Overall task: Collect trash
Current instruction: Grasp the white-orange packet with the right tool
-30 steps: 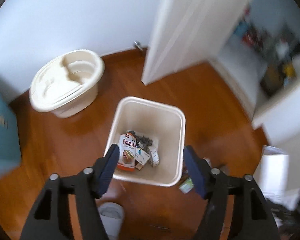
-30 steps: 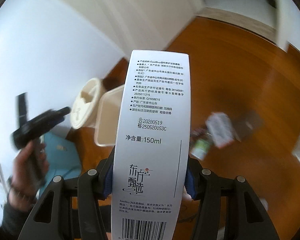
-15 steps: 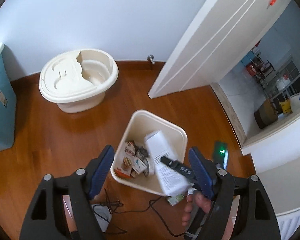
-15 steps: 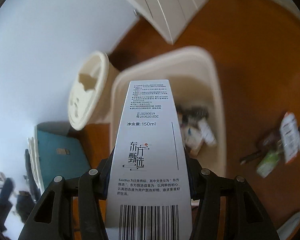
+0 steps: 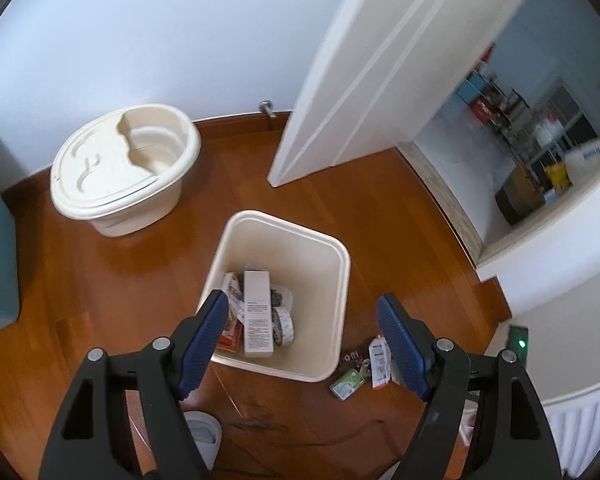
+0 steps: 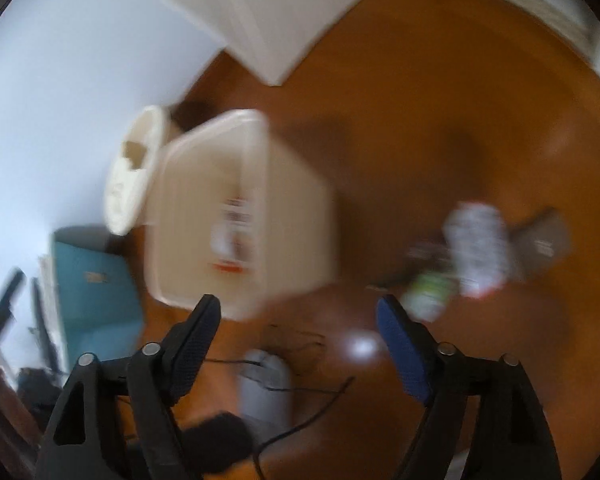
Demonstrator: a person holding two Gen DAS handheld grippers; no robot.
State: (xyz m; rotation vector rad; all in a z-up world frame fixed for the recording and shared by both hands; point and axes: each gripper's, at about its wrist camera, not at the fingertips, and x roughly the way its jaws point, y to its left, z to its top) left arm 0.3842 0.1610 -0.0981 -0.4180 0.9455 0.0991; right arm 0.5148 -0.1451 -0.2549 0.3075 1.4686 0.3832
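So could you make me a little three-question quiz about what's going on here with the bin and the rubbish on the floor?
1. True or false: the tall white box lies inside the cream bin.
2. Which sits on the floor beside the bin? A) a green packet B) a glass bottle C) a banana peel
3. Fill in: the right gripper holds ____ between its opening jaws.

Key:
1. True; it rests on the other wrappers in the bin.
2. A; the green packet lies by the bin's corner, next to a white wrapper.
3. Nothing; the left gripper is empty too.
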